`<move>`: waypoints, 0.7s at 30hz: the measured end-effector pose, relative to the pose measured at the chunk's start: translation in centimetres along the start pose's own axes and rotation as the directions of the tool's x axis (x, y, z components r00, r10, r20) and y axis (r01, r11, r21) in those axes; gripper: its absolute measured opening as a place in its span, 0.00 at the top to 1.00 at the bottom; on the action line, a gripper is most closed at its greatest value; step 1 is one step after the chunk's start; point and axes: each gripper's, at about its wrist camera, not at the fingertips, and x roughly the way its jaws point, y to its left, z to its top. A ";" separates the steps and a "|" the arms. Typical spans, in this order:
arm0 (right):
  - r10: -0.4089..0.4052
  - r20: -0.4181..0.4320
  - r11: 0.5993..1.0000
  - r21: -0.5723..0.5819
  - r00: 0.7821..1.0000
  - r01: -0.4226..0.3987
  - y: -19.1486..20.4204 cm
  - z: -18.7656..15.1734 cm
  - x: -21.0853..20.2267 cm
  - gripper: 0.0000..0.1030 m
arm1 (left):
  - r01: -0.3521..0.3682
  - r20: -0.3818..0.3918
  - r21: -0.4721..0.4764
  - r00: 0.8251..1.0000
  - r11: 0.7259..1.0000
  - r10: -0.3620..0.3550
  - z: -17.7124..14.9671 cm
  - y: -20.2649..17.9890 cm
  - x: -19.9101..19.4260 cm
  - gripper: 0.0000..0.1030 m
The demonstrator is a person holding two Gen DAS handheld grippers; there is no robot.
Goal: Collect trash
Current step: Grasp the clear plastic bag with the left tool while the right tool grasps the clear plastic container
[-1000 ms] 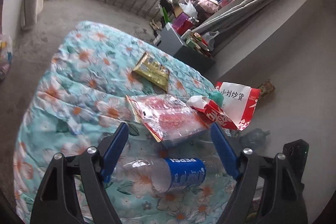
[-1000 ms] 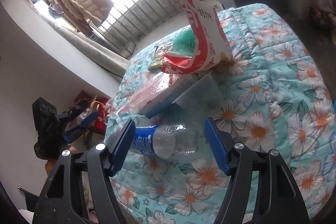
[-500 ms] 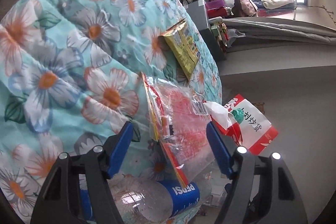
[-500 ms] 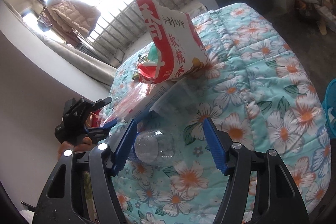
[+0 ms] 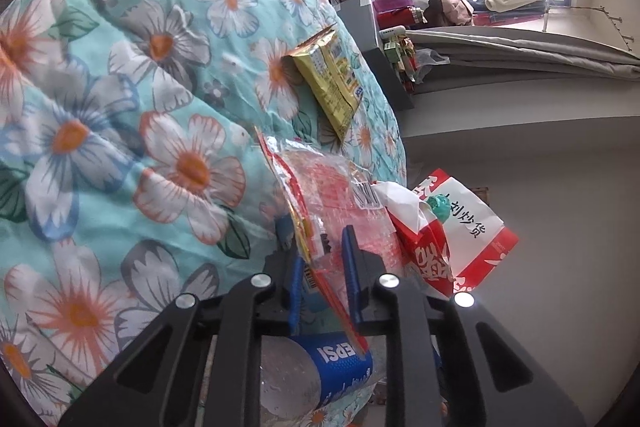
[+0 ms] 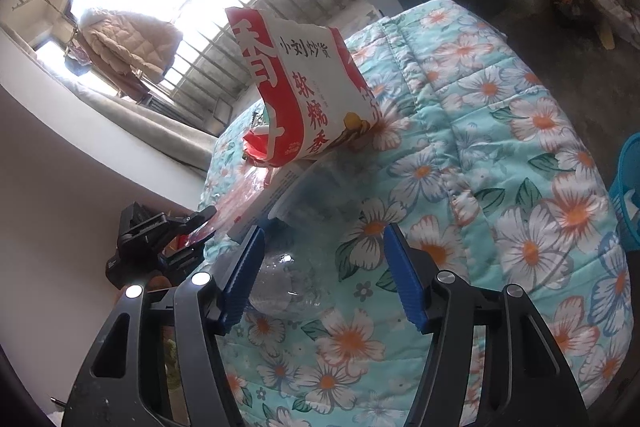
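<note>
Your left gripper [image 5: 322, 267] hides the Pepsi bottle [image 5: 316, 375] neck; the blue basket [image 6: 628, 195] is cut off.

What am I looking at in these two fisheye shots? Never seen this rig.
No robot here: a person holds a two-finger clamp in each hand, with a camera on each looking along its blue-padded fingers.

Left-hand view: the left gripper is closing, with the edge of a clear red-printed plastic wrapper between its pads. Below it lies a clear plastic bottle with a blue Pepsi label.

Right-hand view: the right gripper stands open, closing slowly around that bottle's clear end, one pad against it, the other apart.

Everything lies on a turquoise flowered quilt. Also there: a red-and-white snack bag with Chinese writing and a flat yellow snack packet.
</note>
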 end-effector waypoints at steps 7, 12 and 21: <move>0.039 -0.043 0.998 0.060 0.998 -0.036 0.0 1.7 3.7 0.56 | 0.034 0.018 0.017 0.999 0.999 -0.035 -0.8 -0.4 -1.0 0.88; -0.001 -0.069 0.997 0.083 0.998 0.007 0.2 2.8 7.2 0.68 | 0.044 0.028 0.036 0.999 0.998 -0.045 -1.3 -0.8 -1.5 0.89; -0.009 -0.019 0.999 0.053 1.000 0.010 1.7 2.9 6.1 0.74 | 0.030 0.054 0.064 0.998 0.997 -0.033 -1.6 -0.9 -2.9 0.90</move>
